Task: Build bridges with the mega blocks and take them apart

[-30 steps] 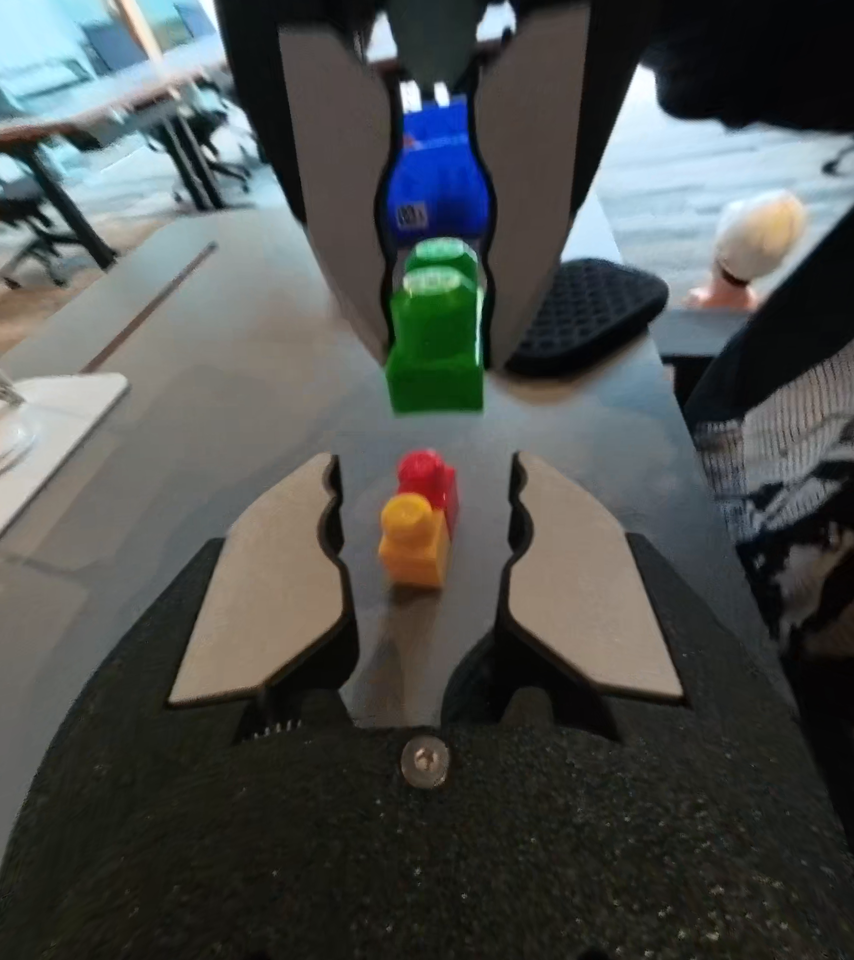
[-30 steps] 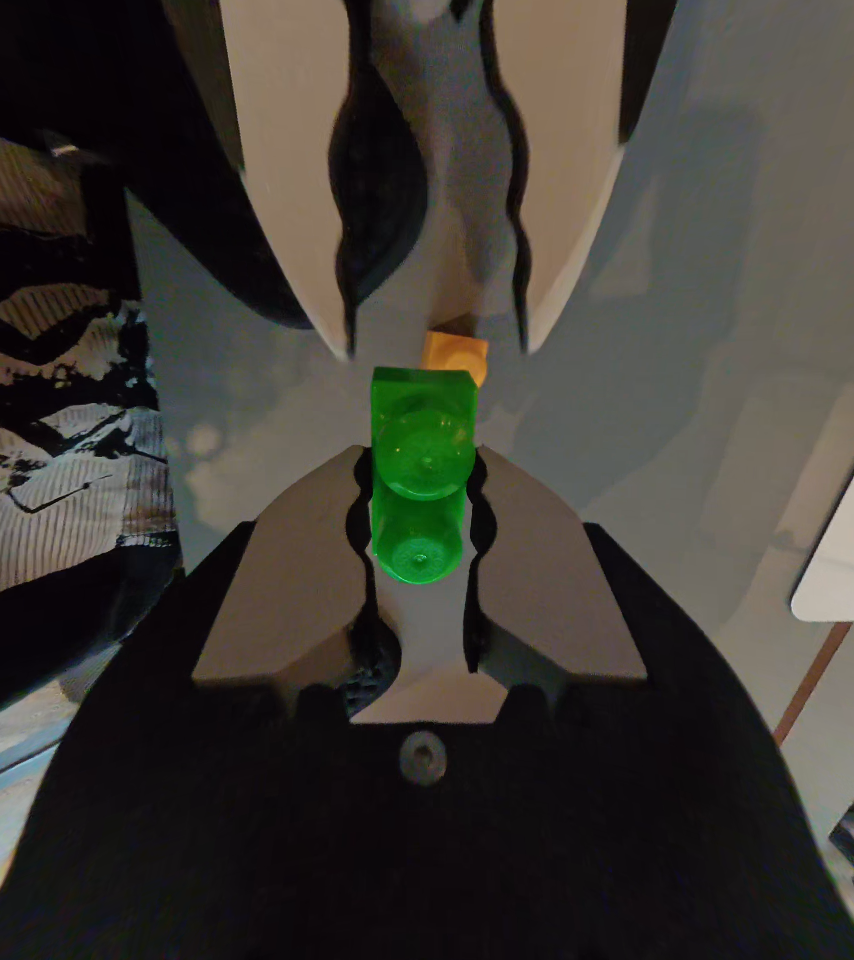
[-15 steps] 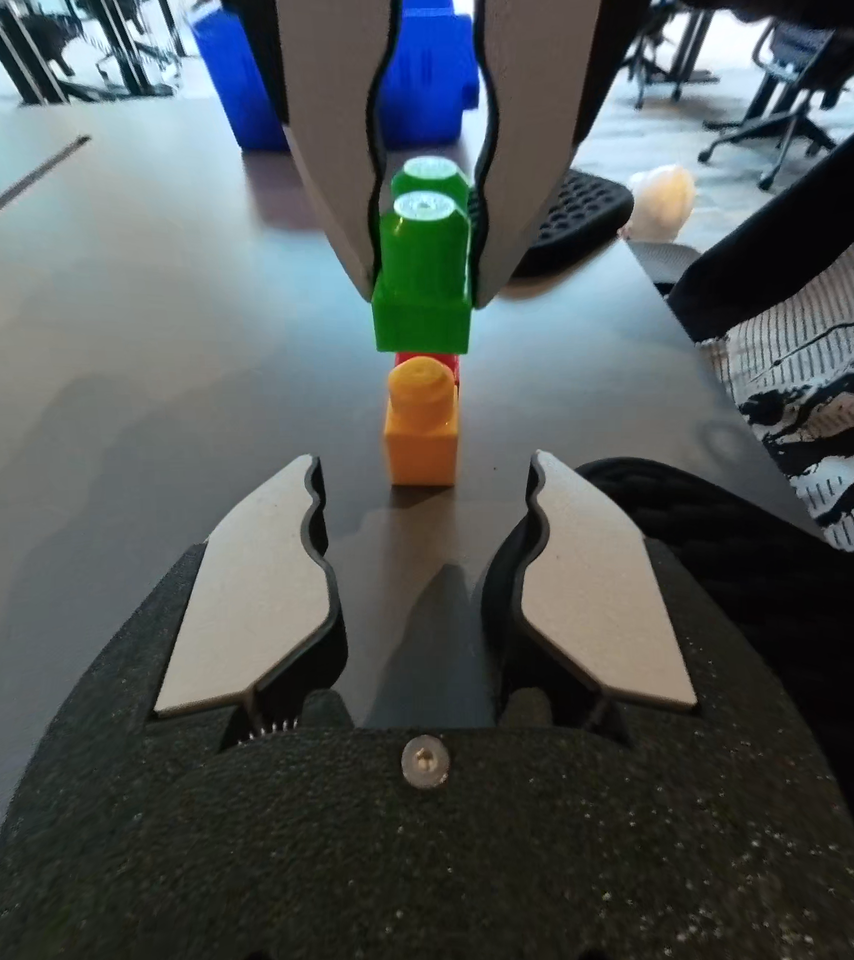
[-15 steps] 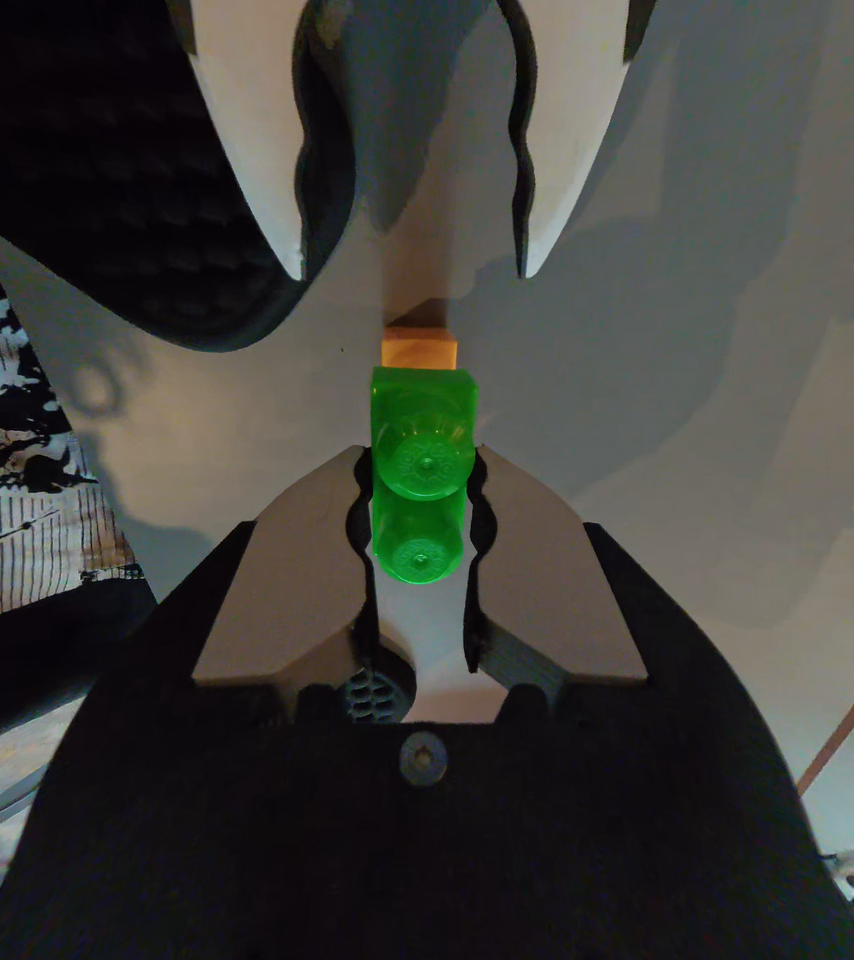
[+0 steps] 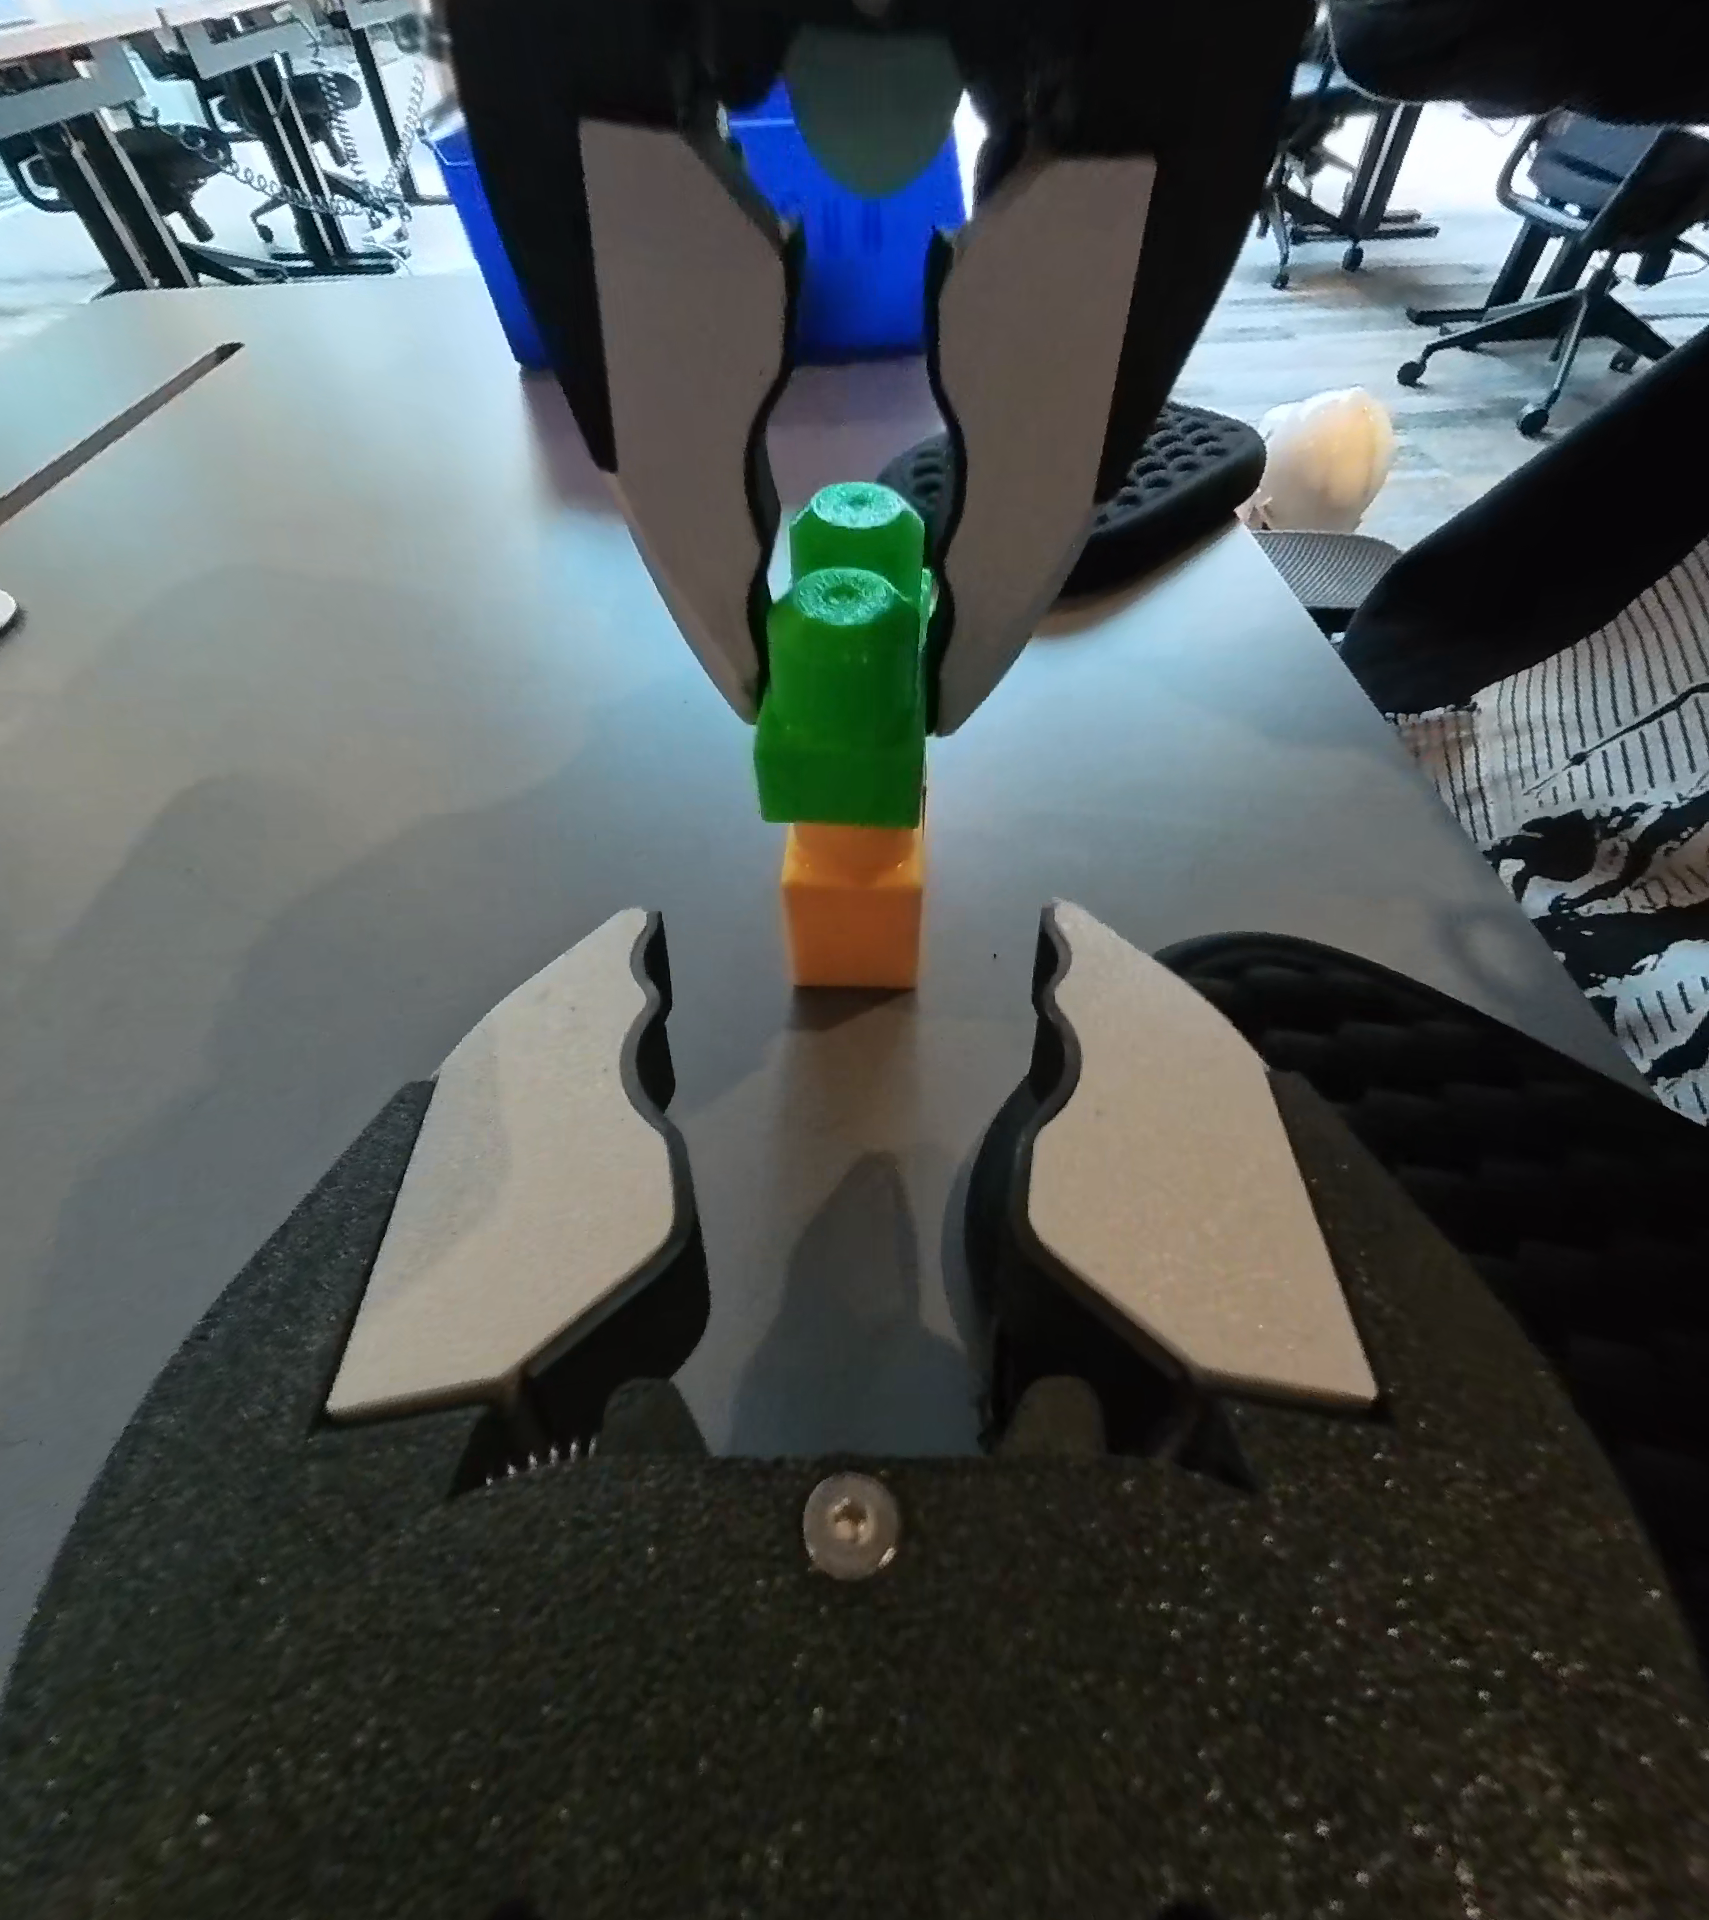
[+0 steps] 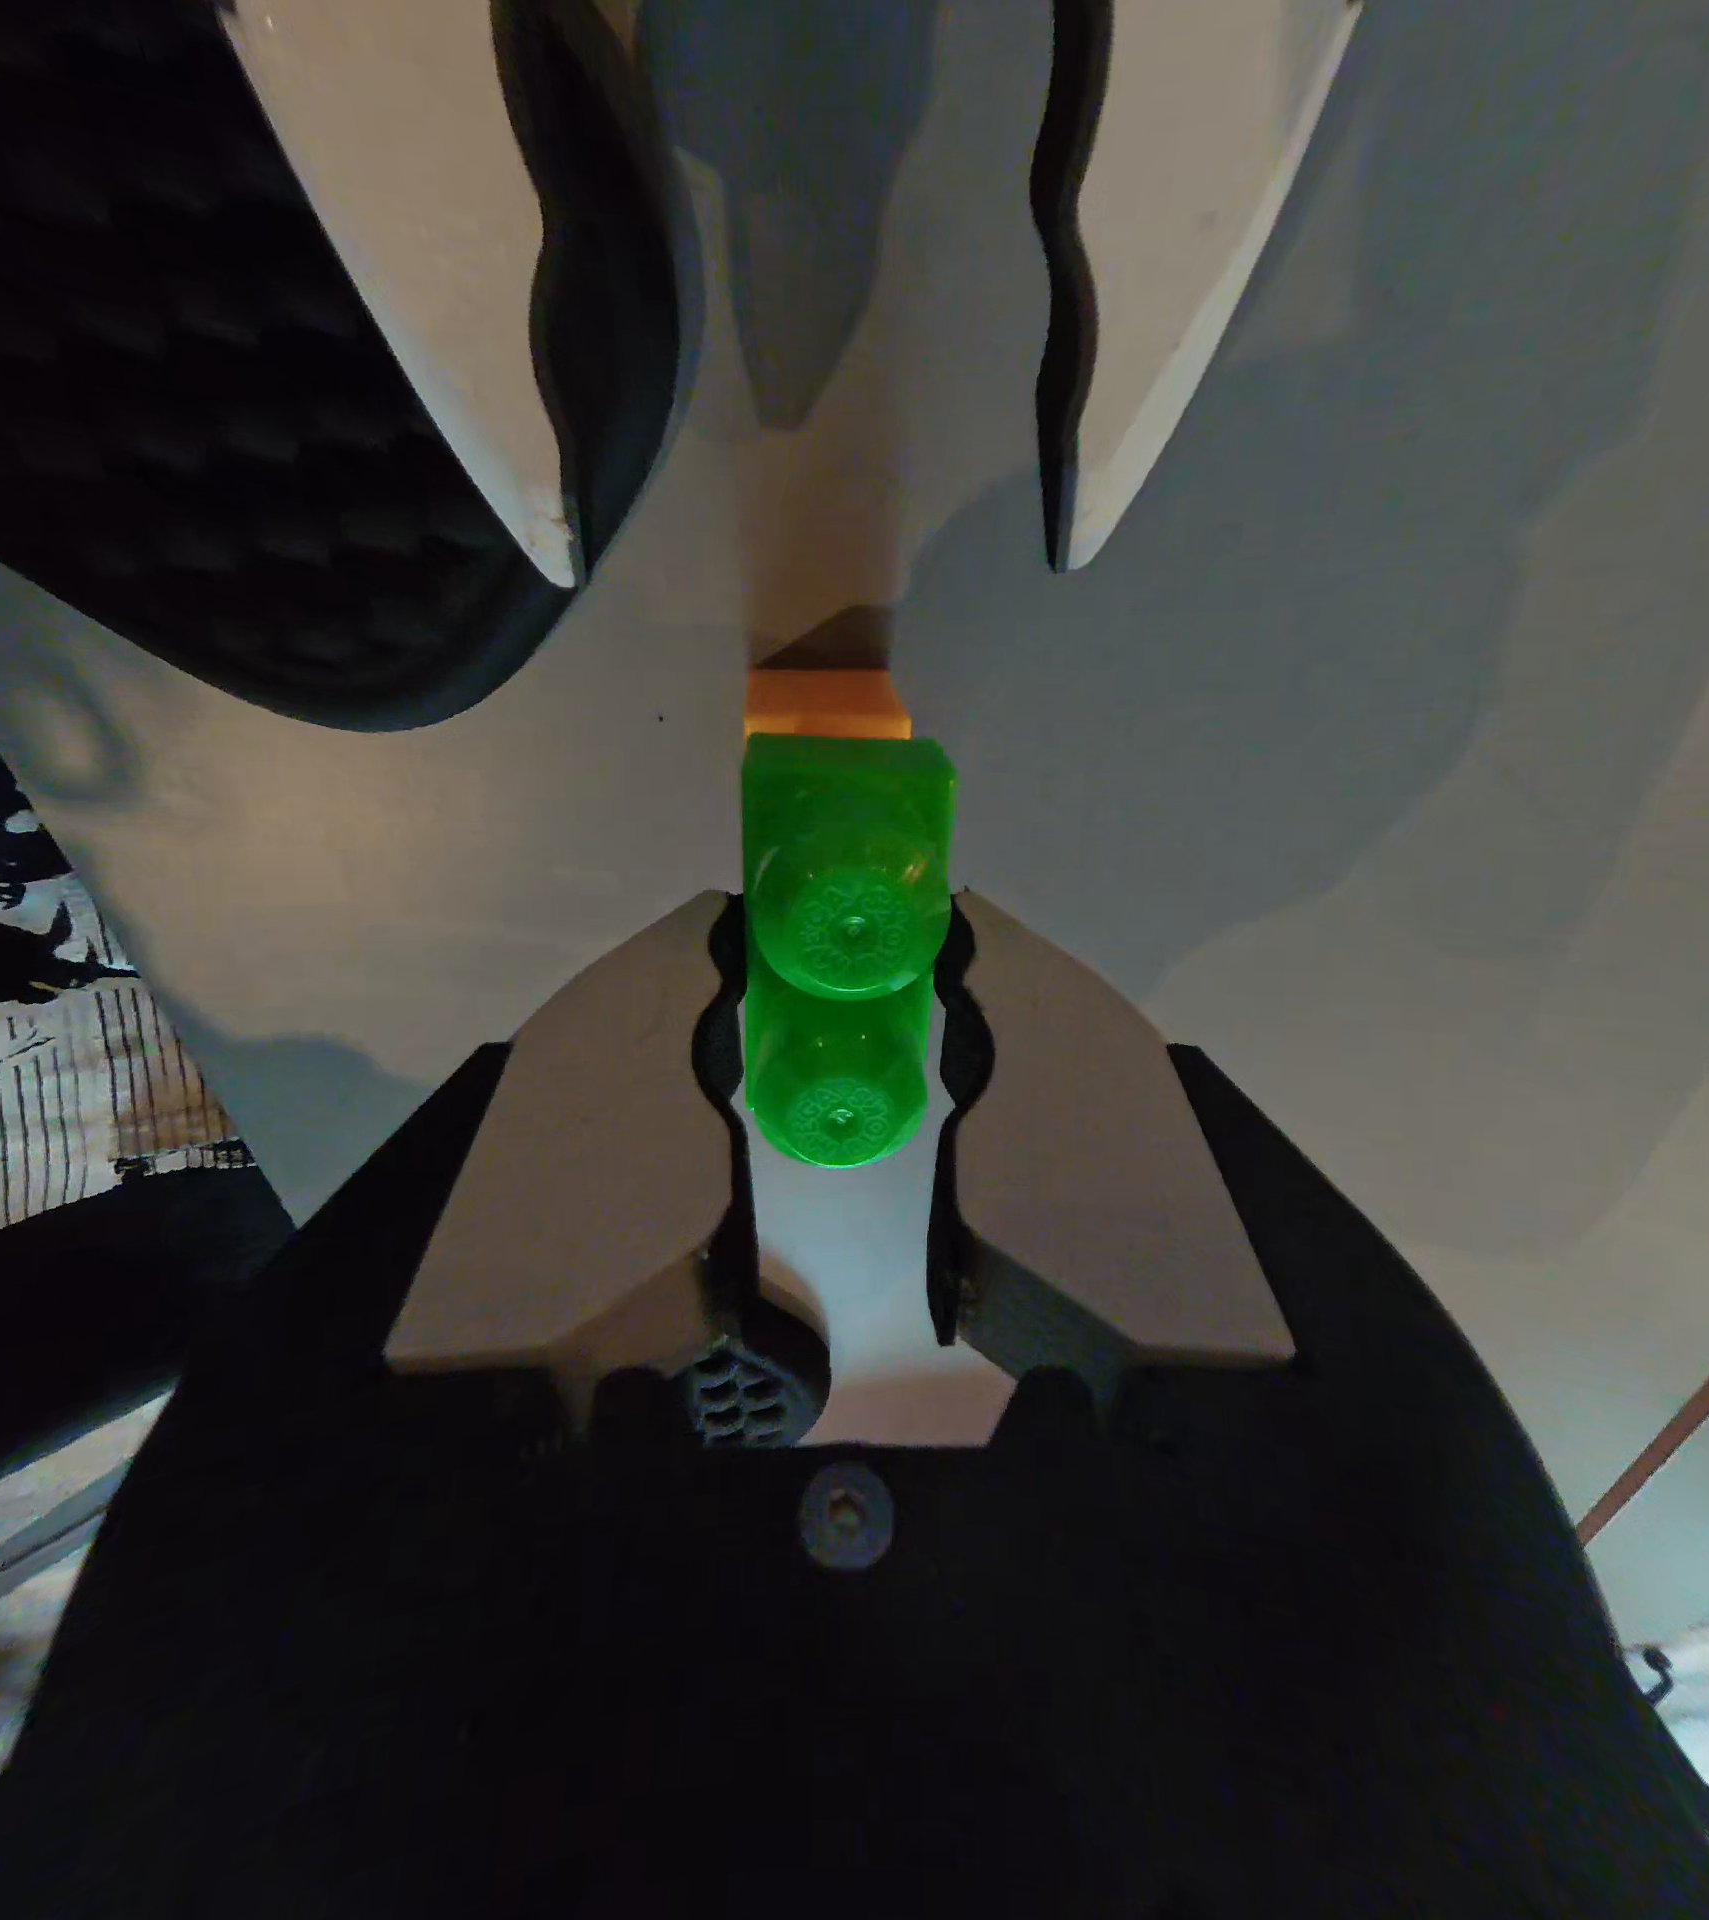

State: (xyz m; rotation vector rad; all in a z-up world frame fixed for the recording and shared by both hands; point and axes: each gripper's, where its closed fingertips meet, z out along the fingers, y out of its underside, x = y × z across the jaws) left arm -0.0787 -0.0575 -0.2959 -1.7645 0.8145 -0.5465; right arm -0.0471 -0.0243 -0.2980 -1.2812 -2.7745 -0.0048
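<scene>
The right claw [image 5: 845, 665] has come down since a second ago: its green block [image 5: 842, 717], then hanging clear above the bench [image 5: 258, 727], now sits on the stud of the orange block [image 5: 852, 914], with the claw clamped on the green block's two studs. Judging by this, the span of a bridge is being seated, and a firm press probably remains before release. The left claw [image 5: 850, 1049] stays spread wide and empty, low on the bench just short of the orange block, perhaps ready to steady it. The left wrist view shows the stack from the side, green resting on orange. The right wrist view looks straight down on the green block [image 6: 845, 935], with only a sliver of the orange block [image 6: 824, 701] beyond. The red block seen earlier behind the orange one is now hidden in both views.
</scene>
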